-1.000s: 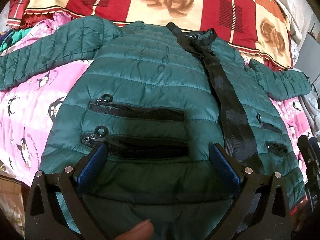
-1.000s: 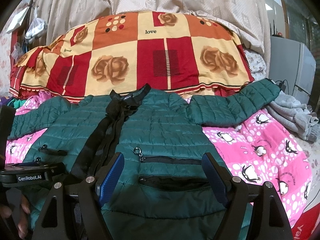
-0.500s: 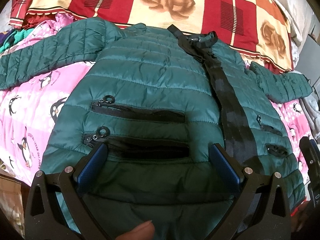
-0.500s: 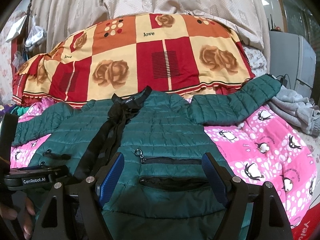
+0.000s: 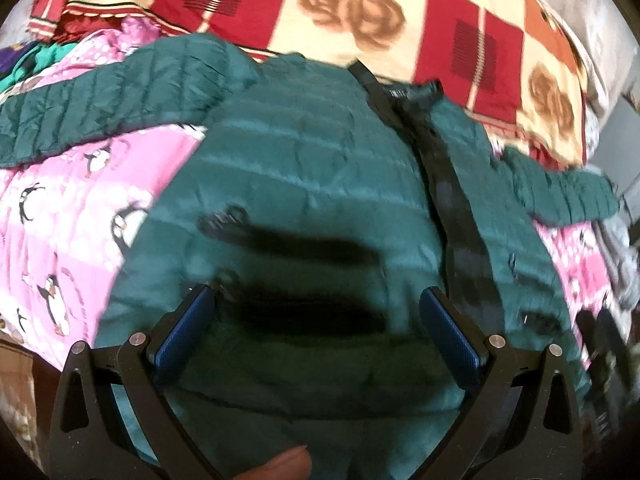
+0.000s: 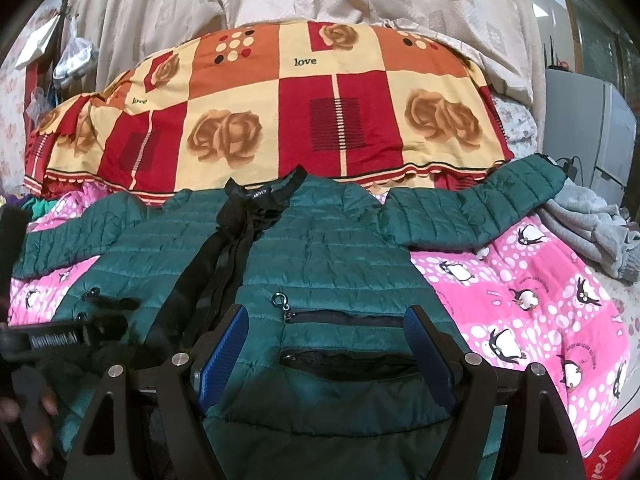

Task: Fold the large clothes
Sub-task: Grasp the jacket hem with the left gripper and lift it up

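Grey clothes [image 6: 588,224] seemingly crowd the jacket's [image 6: 320,256] right sleeve.

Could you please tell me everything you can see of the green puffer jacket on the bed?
The green puffer jacket is quilted in horizontal rows, of shiny, thin-looking fabric. It lies front up on the pink penguin blanket, collar toward the rose-patterned cover, both sleeves spread sideways. A black zipper band runs down the middle, and two zip pockets with ring pulls sit on each side. The right sleeve ends beside grey clothes. Both grippers, left and right, are open over its hem.
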The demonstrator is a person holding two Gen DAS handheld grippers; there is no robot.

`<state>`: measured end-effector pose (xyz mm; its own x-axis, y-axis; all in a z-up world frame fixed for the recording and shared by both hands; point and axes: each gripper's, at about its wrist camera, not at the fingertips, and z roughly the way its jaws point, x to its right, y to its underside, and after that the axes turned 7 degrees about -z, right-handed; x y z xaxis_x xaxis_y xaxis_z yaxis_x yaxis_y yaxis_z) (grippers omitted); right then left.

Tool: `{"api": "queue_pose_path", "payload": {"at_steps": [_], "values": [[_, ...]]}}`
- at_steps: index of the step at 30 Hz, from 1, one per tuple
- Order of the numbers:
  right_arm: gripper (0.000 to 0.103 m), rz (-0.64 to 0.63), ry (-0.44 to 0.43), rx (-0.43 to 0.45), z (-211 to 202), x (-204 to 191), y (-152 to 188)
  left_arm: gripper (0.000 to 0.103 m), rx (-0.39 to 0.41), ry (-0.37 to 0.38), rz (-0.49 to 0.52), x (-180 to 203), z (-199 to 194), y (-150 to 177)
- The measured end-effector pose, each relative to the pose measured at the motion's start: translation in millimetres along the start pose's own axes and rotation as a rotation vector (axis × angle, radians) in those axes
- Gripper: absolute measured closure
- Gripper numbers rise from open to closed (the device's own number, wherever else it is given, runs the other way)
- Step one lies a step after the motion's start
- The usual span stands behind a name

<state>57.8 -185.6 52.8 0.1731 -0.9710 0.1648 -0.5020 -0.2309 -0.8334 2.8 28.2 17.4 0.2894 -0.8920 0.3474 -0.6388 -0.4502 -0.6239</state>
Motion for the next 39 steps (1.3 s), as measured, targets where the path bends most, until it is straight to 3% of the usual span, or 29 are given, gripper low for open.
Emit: {"api": "queue_pose_path", "payload": {"at_steps": [5,7,9,11,14,18,20,26,29,32,34,36,39], "values": [[0.025,-0.005,0.001,0.009,-1.3,-1.5,0.1,0.0,0.096,-0.063,0.032,-13.5,-16.3,-37.8],[0.026,-0.003,0.002,0.01,-1.4,-1.5,0.3,0.0,0.116,-0.019,0.077,-23.7,-13.0,-57.4],[0.026,0.0,-0.001,0.01,-1.5,-2.0,0.3,0.0,0.032,0.045,0.081,-43.8,2.7,-76.8],[0.026,0.007,-0.006,0.01,-1.8,-1.4,0.4,0.0,-0.022,0.021,0.008,-69.7,15.8,-89.6],[0.026,0.014,-0.011,0.007,-1.6,0.0,0.0,0.0,-0.022,-0.049,-0.054,-110.9,28.2,-102.9],[0.026,0.015,-0.016,0.004,-1.4,0.9,0.1,0.0,-0.034,-0.134,-0.051,-150.9,44.1,-104.1],[0.026,0.014,-0.02,-0.001,0.0,0.7,0.0,0.0,-0.033,-0.133,-0.067,-166.5,48.8,-102.2],[0.026,0.01,-0.022,-0.011,2.2,0.1,0.2,0.0,0.061,-0.262,0.038,-162.0,55.8,-86.2],[0.026,0.013,-0.026,-0.022,2.6,0.0,0.9,0.0,0.073,-0.216,0.0,-182.1,52.7,-88.6],[0.026,0.023,-0.032,-0.031,-0.2,1.5,-0.1,0.0,0.031,-0.199,0.021,-194.6,53.4,-96.6],[0.026,0.041,-0.033,-0.038,-4.9,4.8,-2.2,0.0,0.029,-0.124,-0.003,-206.8,48.1,-103.7],[0.026,0.047,-0.017,-0.039,-12.6,8.8,-4.8,0.0,0.072,-0.036,-0.085,-241.0,30.0,-118.6],[0.026,0.033,0.041,-0.011,-30.7,17.2,-4.7,0.0,0.114,0.03,-0.25,-298.4,15.1,-138.0]]}}
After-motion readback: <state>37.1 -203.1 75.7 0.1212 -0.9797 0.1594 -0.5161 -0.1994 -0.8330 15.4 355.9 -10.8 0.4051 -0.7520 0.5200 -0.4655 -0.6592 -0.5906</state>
